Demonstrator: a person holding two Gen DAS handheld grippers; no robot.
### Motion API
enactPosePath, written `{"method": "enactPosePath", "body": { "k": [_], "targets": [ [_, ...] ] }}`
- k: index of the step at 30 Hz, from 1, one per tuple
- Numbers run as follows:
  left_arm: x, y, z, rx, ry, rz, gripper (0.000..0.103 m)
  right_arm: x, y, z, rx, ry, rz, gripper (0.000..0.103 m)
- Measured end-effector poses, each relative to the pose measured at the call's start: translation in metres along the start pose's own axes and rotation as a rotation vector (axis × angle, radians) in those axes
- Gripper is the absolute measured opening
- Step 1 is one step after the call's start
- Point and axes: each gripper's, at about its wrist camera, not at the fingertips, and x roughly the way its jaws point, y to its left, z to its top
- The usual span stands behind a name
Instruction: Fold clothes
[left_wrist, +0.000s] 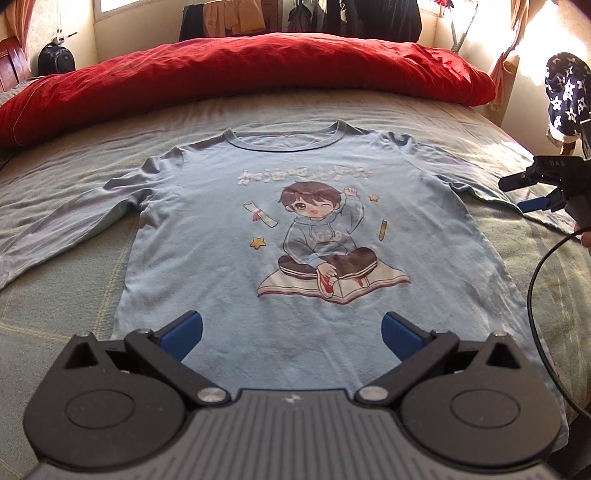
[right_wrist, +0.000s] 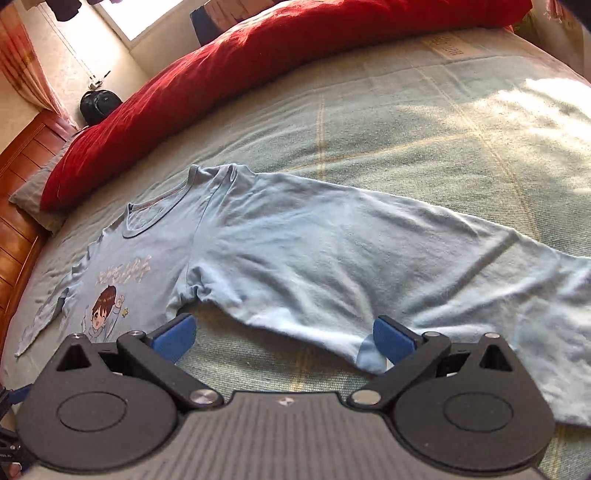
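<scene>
A light blue long-sleeved shirt (left_wrist: 303, 221) with a cartoon boy print lies flat, front up, on the bed, collar toward the far side and both sleeves spread out. My left gripper (left_wrist: 291, 328) hovers open over the shirt's lower hem area, nothing between its blue pads. My right gripper (right_wrist: 284, 336) is open above the near edge of the shirt's right sleeve (right_wrist: 369, 266), close to the armpit. From the left wrist view the right gripper (left_wrist: 524, 192) shows at the right edge, its fingers apart over that sleeve.
The bed (left_wrist: 74, 314) has a grey-green striped cover. A red duvet (left_wrist: 240, 70) is heaped along the far side. A wooden headboard (right_wrist: 22, 192) stands left. A black cable (left_wrist: 535, 295) hangs at the right. Clothes hang by the window; a black bag (left_wrist: 55, 59) sits far left.
</scene>
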Motion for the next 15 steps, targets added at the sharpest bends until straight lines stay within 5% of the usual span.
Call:
{"method": "enactPosePath", "body": {
  "k": [7,11,15],
  "targets": [
    [-0.007,-0.012,-0.002,0.005,0.005,0.002,0.102,0.007,0.016,0.013,0.055,-0.047,0.069,0.103],
    [-0.009,-0.013,-0.004,0.006,0.025,-0.001,0.102,0.017,0.020,-0.011,0.049,-0.050,0.065,0.103],
    [-0.009,-0.018,-0.005,0.026,0.041,0.016,0.102,-0.011,0.005,-0.014,0.087,-0.057,0.110,0.103]
  ]
}}
